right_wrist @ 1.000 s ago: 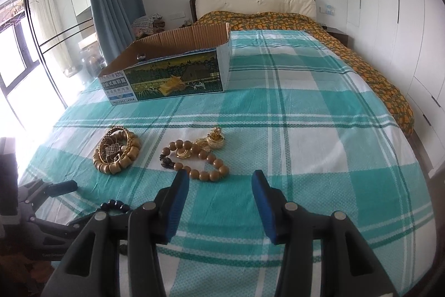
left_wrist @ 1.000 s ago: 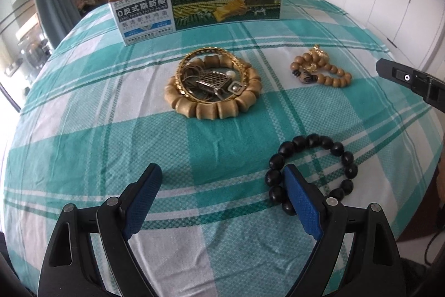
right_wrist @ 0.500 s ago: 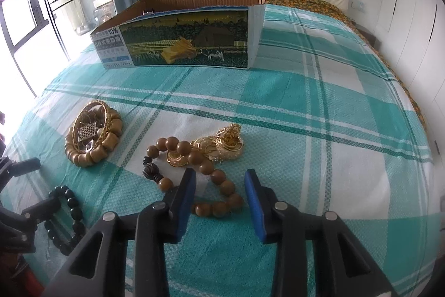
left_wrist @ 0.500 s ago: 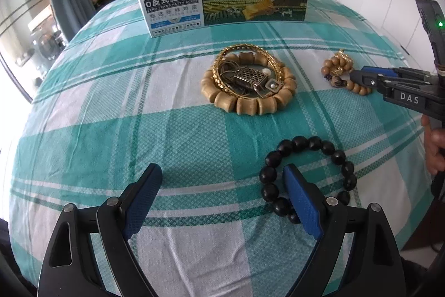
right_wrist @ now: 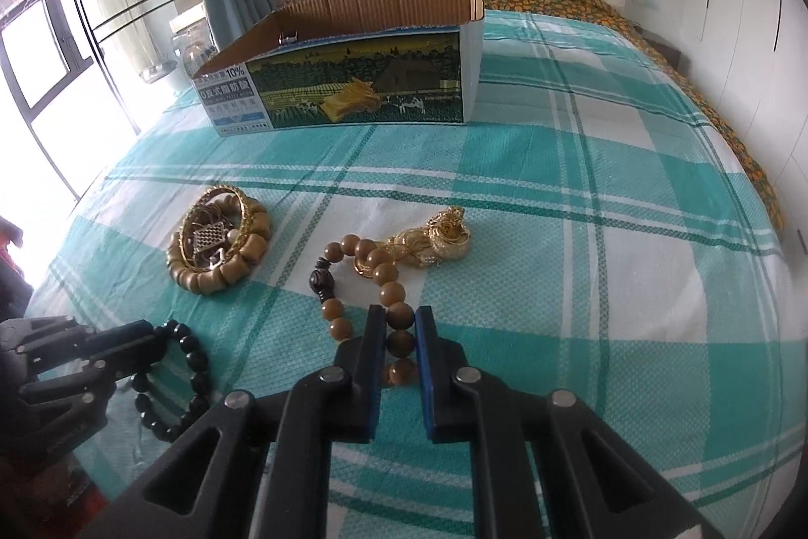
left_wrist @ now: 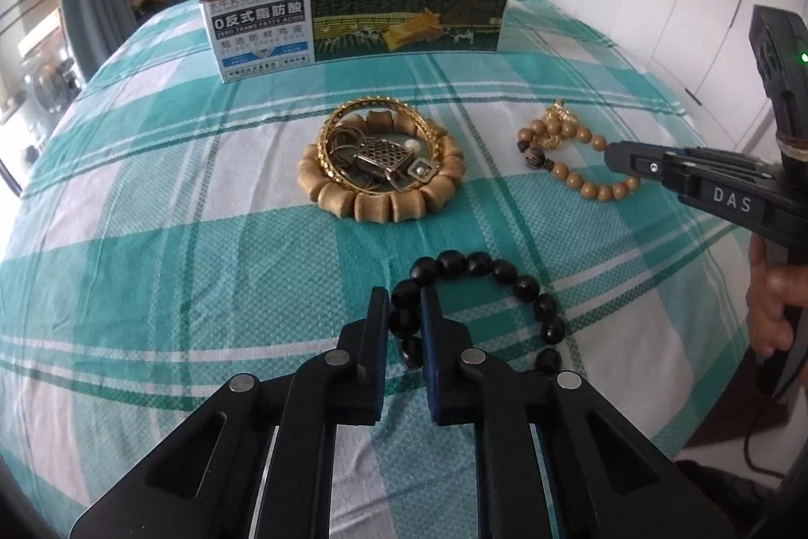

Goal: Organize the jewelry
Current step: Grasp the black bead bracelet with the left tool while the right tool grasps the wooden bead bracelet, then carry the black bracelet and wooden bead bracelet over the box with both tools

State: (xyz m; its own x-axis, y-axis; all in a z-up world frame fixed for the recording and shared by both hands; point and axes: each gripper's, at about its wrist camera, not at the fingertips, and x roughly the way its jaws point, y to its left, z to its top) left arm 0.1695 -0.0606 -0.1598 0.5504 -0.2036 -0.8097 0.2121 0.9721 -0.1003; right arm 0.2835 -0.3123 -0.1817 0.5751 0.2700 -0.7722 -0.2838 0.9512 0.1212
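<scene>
Left wrist view: the left tool (left_wrist: 405,311) has just closed on the black round-bead bracelet (left_wrist: 505,276) lying on the teal plaid bed (left_wrist: 151,236). The right tool (right_wrist: 401,327) has likewise just closed on the tan wooden-bead bracelet (right_wrist: 376,271), probably so both can be carried together to the open cardboard box (right_wrist: 353,84) beyond.

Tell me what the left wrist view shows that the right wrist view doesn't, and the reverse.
Only the left wrist view shows the left claw closed on the black bead bracelet head-on, and the hand holding the right tool. Only the right wrist view shows the right claw closed on the brown bead bracelet head-on, the gold charm clearly, and the window. Both show the cardboard box, the wooden bangle pile, both bracelets and the plaid bedspread.
</scene>
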